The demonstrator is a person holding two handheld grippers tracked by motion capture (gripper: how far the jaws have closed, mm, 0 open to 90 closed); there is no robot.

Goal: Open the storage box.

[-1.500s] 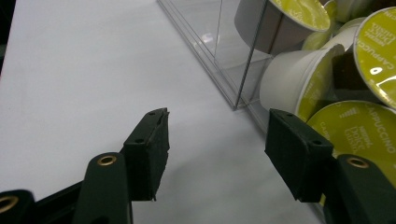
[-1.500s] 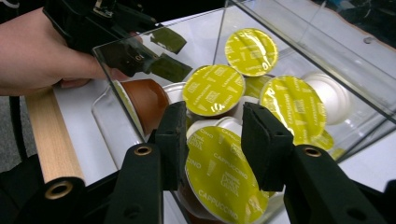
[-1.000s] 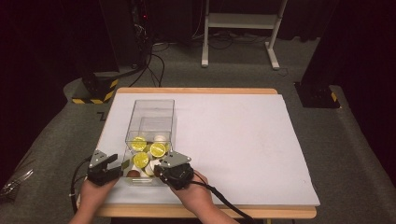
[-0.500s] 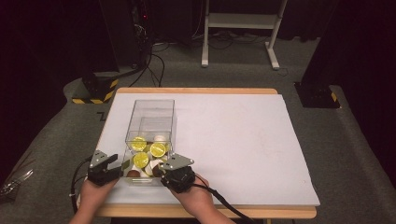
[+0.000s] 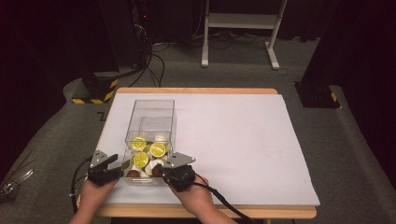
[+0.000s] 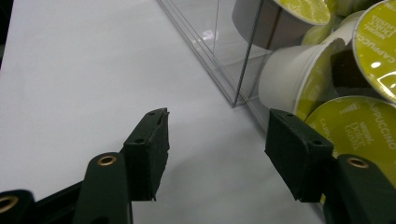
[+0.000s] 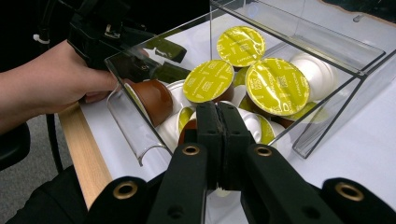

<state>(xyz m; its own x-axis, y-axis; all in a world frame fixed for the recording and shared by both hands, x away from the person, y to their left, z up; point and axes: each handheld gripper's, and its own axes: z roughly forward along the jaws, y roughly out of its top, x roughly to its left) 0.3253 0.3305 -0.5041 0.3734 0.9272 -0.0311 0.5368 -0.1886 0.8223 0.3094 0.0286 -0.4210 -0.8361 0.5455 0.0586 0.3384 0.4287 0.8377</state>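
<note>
Coffee capsules fill the clear box just beyond the right gripper, its jaws having just clenched together empty; the left gripper gapes beside the box's corner.

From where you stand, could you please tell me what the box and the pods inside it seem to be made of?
The box looks like clear rigid plastic, probably acrylic: you see straight through its walls, and the edges glint. The pods seem to be moulded plastic cups, white or brown with a smooth sheen, sealed by yellow-green printed lids that crinkle slightly and shine like foil or film.
</note>
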